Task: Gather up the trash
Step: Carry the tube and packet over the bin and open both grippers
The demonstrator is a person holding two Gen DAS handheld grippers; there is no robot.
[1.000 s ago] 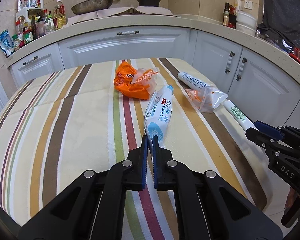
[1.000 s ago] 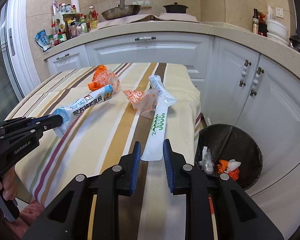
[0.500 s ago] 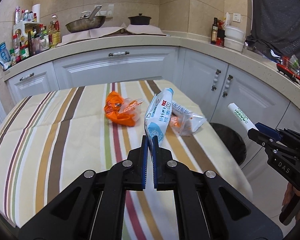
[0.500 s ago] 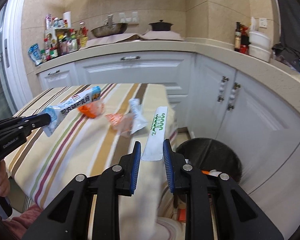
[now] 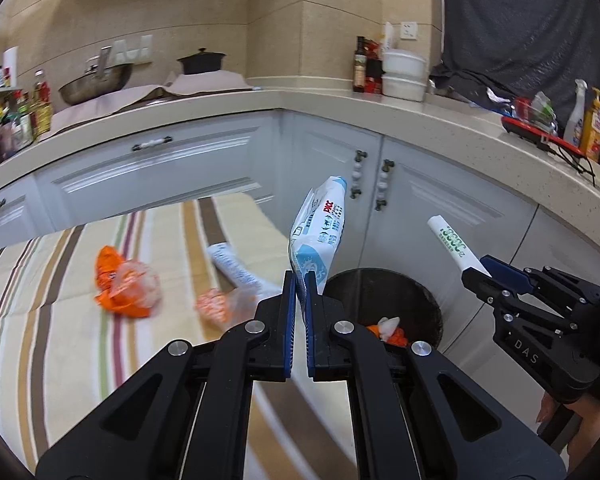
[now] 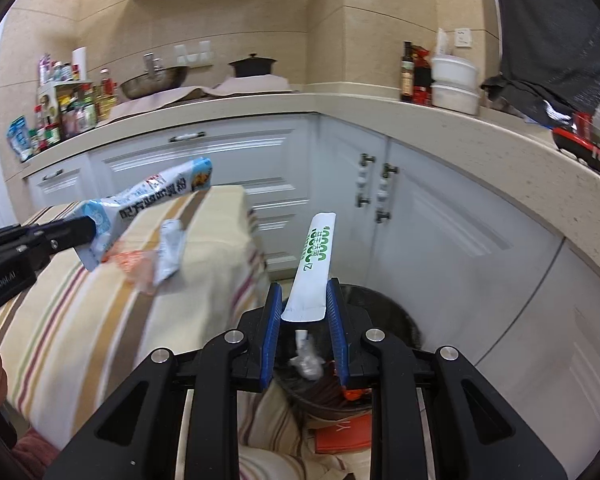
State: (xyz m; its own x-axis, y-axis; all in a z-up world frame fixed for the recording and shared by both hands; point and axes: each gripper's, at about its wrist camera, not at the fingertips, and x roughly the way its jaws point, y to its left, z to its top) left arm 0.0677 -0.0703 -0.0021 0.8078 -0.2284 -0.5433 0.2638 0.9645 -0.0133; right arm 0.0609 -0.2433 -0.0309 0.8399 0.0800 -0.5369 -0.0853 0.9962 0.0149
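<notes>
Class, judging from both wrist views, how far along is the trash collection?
Done: some scraps already lie in the black bin. In hand: the left hand-held gripper grips a blue-white packet, the right hand-held gripper a white-green wrapper, both near the bin. Left: the orange wrapper and two clear wrappers on the striped table.

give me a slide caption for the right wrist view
Right tool holds a white wrapper above the black bin, left tool carrying a blue packet.

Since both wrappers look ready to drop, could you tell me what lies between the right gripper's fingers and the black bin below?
Nothing: in the right wrist view the right gripper holds the long white green-lettered wrapper directly over the round black trash bin, with only open air between.
</notes>
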